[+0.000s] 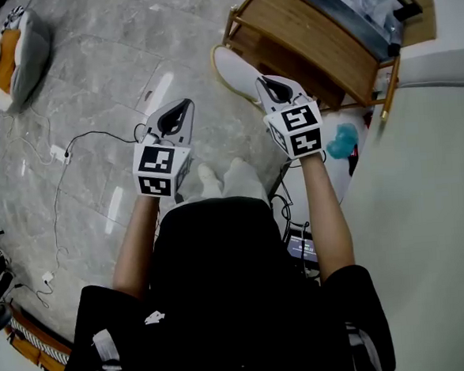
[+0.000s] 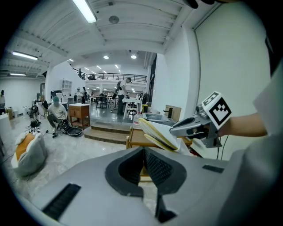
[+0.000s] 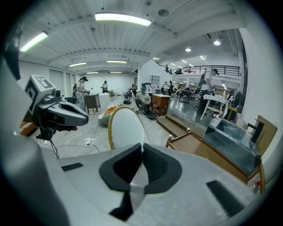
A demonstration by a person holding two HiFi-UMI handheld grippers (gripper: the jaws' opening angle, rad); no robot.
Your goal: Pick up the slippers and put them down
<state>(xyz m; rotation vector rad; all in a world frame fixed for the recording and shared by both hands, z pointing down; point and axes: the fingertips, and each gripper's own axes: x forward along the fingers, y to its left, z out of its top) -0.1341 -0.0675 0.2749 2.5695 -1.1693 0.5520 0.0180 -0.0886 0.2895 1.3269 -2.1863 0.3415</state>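
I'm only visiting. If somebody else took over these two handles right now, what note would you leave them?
Left tongs: shut, nothing in them.
Right tongs: shut on the white, yellow-edged slippers, seemingly a pair pressed together, held in the air beside the wooden shelf.
Done: the pick-up.
Left: put the slippers down. Nothing in view marks a spot for them.

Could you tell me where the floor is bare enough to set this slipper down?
The slipper fits best on bare floor ahead, between the cushion and the wooden rack. The cable crowds the left; a teal object crowds the right.
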